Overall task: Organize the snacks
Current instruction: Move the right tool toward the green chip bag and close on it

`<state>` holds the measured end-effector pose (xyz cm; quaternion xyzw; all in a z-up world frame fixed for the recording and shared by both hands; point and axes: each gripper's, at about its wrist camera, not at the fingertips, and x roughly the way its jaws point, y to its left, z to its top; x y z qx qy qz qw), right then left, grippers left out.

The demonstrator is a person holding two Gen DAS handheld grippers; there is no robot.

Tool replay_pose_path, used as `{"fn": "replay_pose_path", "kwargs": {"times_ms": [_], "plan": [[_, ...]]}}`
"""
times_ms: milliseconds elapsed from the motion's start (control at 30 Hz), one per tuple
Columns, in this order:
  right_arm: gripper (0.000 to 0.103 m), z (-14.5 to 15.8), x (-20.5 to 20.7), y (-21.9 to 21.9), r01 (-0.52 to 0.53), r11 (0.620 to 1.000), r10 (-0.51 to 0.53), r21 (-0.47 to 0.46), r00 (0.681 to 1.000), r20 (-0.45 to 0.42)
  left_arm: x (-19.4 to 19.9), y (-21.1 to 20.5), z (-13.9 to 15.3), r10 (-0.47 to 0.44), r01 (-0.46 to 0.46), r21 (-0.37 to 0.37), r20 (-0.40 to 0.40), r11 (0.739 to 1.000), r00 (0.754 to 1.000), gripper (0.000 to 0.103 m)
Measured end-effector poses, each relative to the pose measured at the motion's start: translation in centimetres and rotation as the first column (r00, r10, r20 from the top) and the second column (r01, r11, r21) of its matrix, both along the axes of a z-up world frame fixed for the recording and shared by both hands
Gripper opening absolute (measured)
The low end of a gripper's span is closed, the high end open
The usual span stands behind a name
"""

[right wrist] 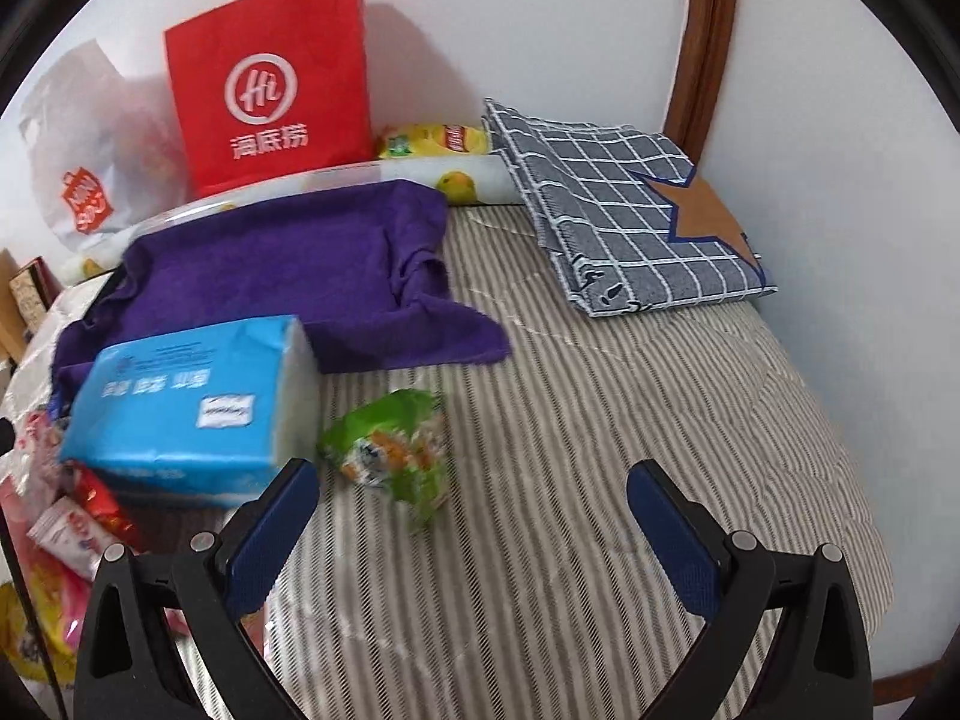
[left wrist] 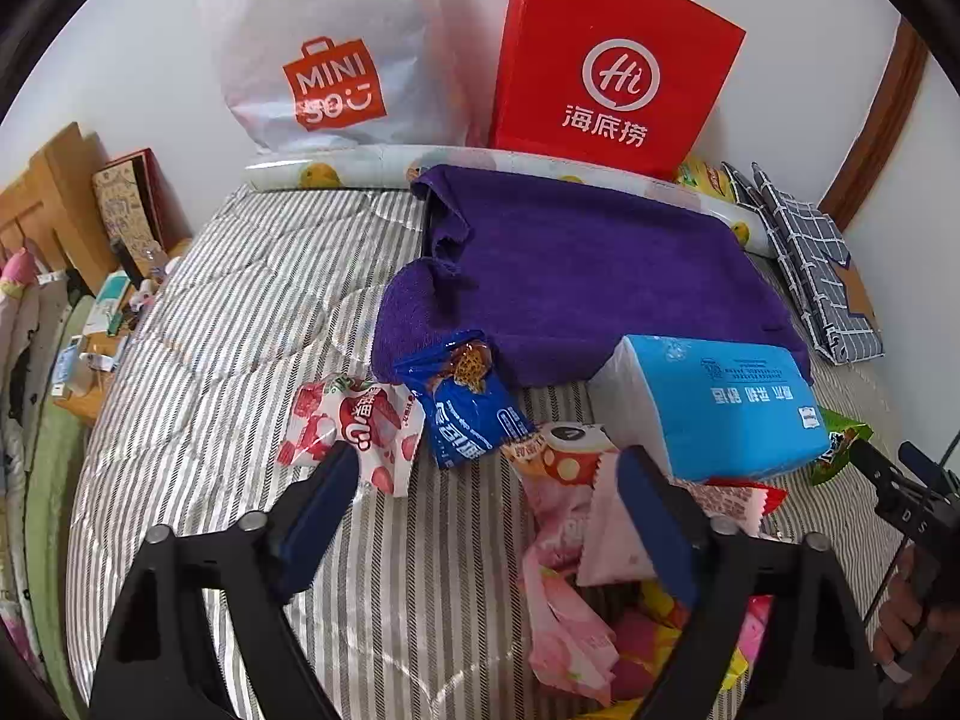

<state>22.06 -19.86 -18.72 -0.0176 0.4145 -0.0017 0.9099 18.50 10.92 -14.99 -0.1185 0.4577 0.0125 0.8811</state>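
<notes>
Hovering over striped bed (right wrist: 600, 420), both grippers were wide, holding nothing. Left gripper (left wrist: 486, 480) sat above snack pile: blue packet (left wrist: 468, 414) at 12 o'clock, strawberry packet (left wrist: 354, 426) at 10, pink wrappers (left wrist: 576, 546) at 3. Right gripper (right wrist: 474, 498) faced green packet (right wrist: 396, 450) at 11, just beside tissue pack (right wrist: 186, 402).

Risks, judged:
- left fingers straddled overlapping wrappers, so could pinch two
- right closing near tissue pack could snag it
- soft quilt, thin packet: could slip

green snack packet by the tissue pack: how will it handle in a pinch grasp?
The green snack packet looks crinkled and puffy, so probably floppy and light. Its glossy film may slip between the pads. It lies flat on the striped quilt, so it is unlikely to roll. The right gripper is open.
</notes>
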Motion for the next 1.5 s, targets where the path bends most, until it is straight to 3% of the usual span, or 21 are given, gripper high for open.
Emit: {"fn": "replay_pose_path", "kwargs": {"times_ms": [133,267,400,467,800,1367,1500], "plan": [[0.100,-0.2,1.0,-0.1,-0.001,0.999,0.001,0.036,1.000,-0.007,0.6,0.6,-0.2,0.004,-0.004,0.006,0.007,1.000,1.000,0.085],[0.098,-0.5,2.0,0.4,-0.006,1.000,0.006,0.010,1.000,-0.001,1.2,1.3,-0.5,0.010,-0.010,-0.001,0.003,1.000,1.000,0.084],[0.088,-0.8,2.7,0.3,-0.001,1.000,0.001,0.007,1.000,-0.004,1.8,2.1,-1.2,0.030,-0.030,-0.008,-0.001,1.000,1.000,0.081],[0.088,-0.9,3.0,0.2,0.001,1.000,0.000,0.021,1.000,-0.005,2.0,2.4,-1.4,0.033,-0.033,-0.007,0.003,0.999,0.999,0.076],[0.088,-2.3,4.5,0.6,-0.010,0.999,0.011,0.031,0.999,-0.030,3.1,2.8,-2.7,0.019,-0.018,0.033,-0.033,0.999,0.999,0.076],[0.088,-3.3,5.1,0.4,-0.008,0.994,0.014,0.108,0.998,-0.056,3.7,3.3,-3.4,0.021,-0.019,0.043,-0.040,0.999,0.999,0.082],[0.084,-3.4,5.0,0.2,-0.015,0.991,0.024,0.131,0.998,-0.066,3.7,3.3,-3.5,0.021,-0.019,0.039,-0.038,0.999,0.999,0.082]]}}
